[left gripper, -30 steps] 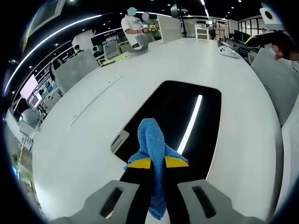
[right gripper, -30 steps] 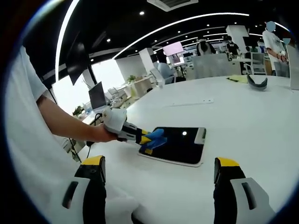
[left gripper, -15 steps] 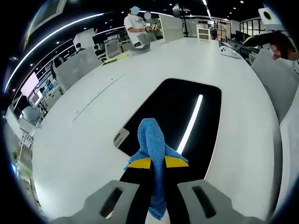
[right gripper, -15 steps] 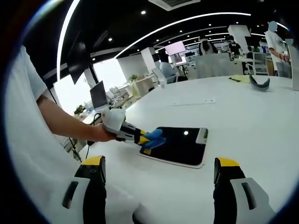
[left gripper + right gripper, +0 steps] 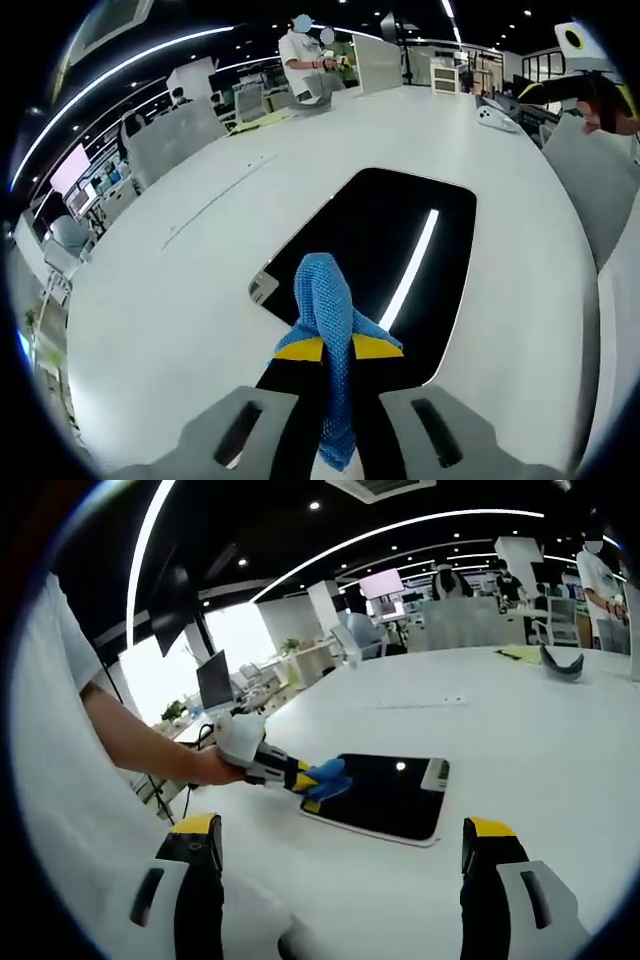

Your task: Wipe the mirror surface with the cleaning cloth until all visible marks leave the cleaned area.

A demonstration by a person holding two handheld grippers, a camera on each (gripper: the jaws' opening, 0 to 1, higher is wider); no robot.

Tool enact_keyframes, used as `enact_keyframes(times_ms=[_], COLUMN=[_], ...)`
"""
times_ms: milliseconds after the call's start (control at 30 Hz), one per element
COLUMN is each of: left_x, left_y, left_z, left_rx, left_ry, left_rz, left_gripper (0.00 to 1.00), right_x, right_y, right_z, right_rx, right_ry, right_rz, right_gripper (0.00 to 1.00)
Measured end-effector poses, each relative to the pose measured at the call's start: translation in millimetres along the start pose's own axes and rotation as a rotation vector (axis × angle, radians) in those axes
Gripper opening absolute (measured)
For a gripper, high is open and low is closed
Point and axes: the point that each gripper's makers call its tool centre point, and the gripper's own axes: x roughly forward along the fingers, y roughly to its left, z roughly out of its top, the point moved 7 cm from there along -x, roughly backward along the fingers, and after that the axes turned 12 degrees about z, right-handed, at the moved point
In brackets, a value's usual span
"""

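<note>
On the white table (image 5: pixel 150 300), the mirror (image 5: pixel 390 245) lies flat — a dark rounded slab that reflects a bright strip of ceiling light, with a small pale tab at one edge. In the left gripper view, the left gripper (image 5: pixel 337 348) has its 2 yellow-tipped jaws closed tight on the blue cleaning cloth (image 5: pixel 325 305); the cloth bunches up ahead of the tips and a strip of it trails back between the jaws, and the bunched end sits over the near end of the mirror, though contact with the glass cannot be confirmed from this angle. The right gripper view takes in the same scene from the side: the left gripper (image 5: pixel 305 779), held in a person's hand (image 5: pixel 215 767) with a bare forearm and white sleeve, carries the cleaning cloth (image 5: pixel 328 778) at the left end of the mirror (image 5: pixel 385 795), which rests on the table (image 5: pixel 520 740). The right gripper (image 5: pixel 340 855) hangs well short of the mirror with its jaws spread wide — nothing between them. Chairs, desks and standing people occupy the far side of the room.
</note>
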Motion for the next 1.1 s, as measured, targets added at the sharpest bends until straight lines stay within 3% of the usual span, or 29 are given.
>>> enact_keyframes(times_ms=[133, 333, 433, 567, 767, 1100], left_x=[-0.1, 0.4, -0.7, -0.3, -0.6, -0.6], left_y=[-1.7, -3.5, -5.0, -5.7, -6.3, -14.2], left_z=[1.5, 0.4, 0.8, 1.8, 2.8, 6.6], left_rx=[0.016, -0.025, -0.028, -0.027, -0.024, -0.008], left_ry=[0.005, 0.013, 0.012, 0.023, 0.04, 0.04], left_rz=[0.009, 0.053, 0.066, 0.078, 0.082, 0.082], left_gripper=[0.05, 0.05, 0.05, 0.05, 0.05, 0.05], right_x=[0.2, -1.5, -6.3, -11.6, -13.3, -10.6], right_y=[0.0, 1.1, 3.0, 2.7, 0.8, 2.2], right_z=[0.9, 4.4, 14.9, 18.6, 12.6, 12.2], right_rx=[0.002, 0.001, -0.067, -0.077, -0.082, -0.093], right_ry=[-0.003, -0.009, -0.053, -0.06, -0.011, 0.01], right_rz=[0.0, -0.01, -0.037, -0.043, -0.029, -0.003], right_gripper=[1.0, 1.0, 1.0, 1.0, 1.0, 1.0])
